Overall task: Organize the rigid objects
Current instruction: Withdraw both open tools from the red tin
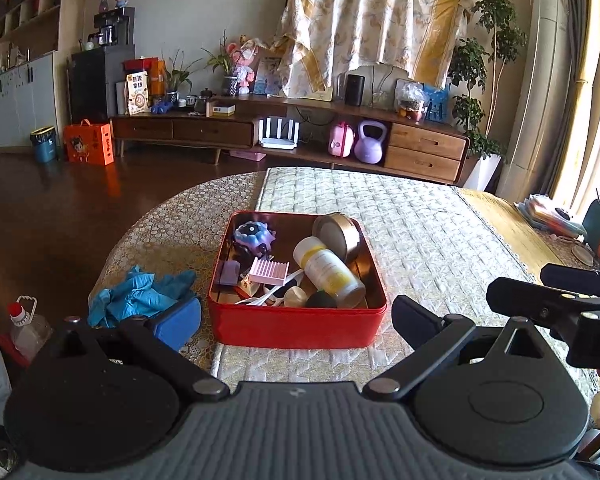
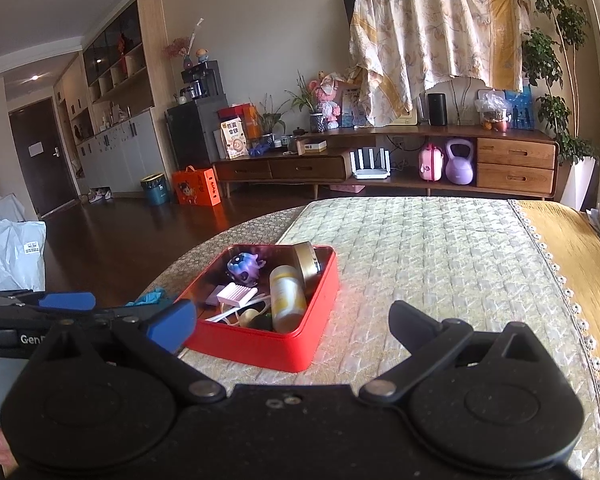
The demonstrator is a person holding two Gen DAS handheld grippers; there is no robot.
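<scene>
A red tin box (image 1: 295, 326) sits on the quilted table cover. In it lie a purple toy (image 1: 253, 236), a gold round tin (image 1: 336, 234), a white and yellow bottle (image 1: 328, 270), a pink ridged piece (image 1: 268, 272), white spoons and small bits. My left gripper (image 1: 295, 320) stands wide open just before the box's near wall, holding nothing. In the right wrist view the box (image 2: 259, 344) lies ahead and to the left. My right gripper (image 2: 291, 326) is open too and holds nothing, with the box's near corner showing between its fingers.
Crumpled blue gloves (image 1: 139, 294) lie left of the box. A black finger (image 1: 532, 298) of the right gripper reaches in at the right edge. The table cover (image 2: 440, 260) stretches to the right, with a yellow cloth (image 2: 572, 248) beyond. A TV cabinet (image 1: 424, 148) stands behind.
</scene>
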